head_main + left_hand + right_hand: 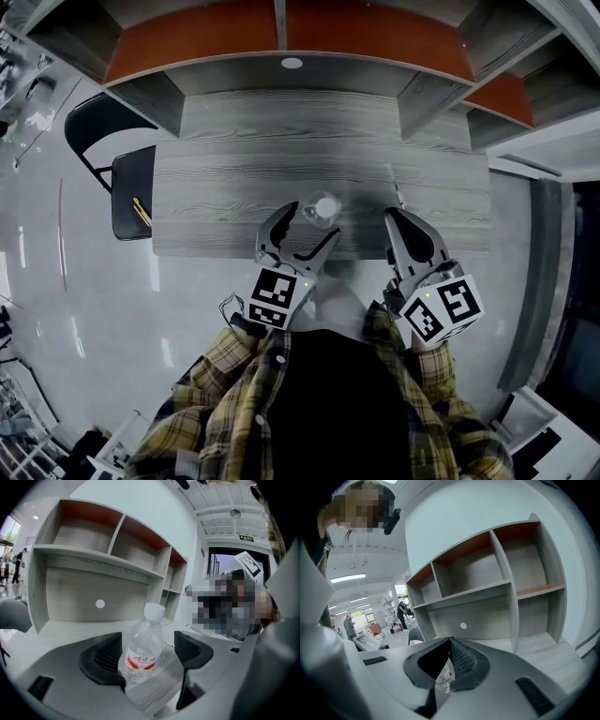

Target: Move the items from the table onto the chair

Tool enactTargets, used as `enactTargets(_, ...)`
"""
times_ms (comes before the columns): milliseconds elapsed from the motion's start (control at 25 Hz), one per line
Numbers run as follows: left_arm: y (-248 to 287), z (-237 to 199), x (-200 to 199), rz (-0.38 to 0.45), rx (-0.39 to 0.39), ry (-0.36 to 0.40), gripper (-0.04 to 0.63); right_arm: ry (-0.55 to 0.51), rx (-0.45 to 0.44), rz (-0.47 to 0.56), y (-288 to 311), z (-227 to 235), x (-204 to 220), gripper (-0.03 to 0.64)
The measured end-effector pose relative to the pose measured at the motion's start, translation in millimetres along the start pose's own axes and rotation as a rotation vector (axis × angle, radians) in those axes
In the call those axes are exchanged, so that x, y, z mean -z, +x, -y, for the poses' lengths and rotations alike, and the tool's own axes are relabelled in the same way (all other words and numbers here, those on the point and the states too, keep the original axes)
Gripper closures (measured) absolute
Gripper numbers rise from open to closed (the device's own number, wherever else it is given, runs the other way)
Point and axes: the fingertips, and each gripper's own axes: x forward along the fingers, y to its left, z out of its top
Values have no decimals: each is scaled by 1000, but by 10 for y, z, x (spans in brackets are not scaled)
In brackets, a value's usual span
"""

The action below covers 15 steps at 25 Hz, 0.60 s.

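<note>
1. Water bottle (323, 208): clear, white-capped and red-labelled. It stands upright on the table (234, 178) near the table's front edge, not yet lifted.
2. Left gripper (312, 222): your jaws stand wide apart on either side of the bottle, and the pads do not press on it.
3. Right gripper (390, 215): your jaws are together and hold nothing. It hovers over the table's front edge, nearer the table's right end.
4. Chair (131, 187): it stands off the table's left end. A slim yellow item (141, 212), too small to identify, lies on its seat.
5. Progress, as judged: the bottle is the one item plainly seen on the table. You have yet to clamp it, carry it past the table's left end and set it on the seat.
</note>
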Motion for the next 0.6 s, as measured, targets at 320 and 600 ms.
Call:
enactTargets(320,368,-61,457,-41,-72,36,256,5,-44,-24,-7,51,83,598)
enactTargets(600,565,-189,592,-58,-159,75,258,19,-60,-39,-46,152,147,598)
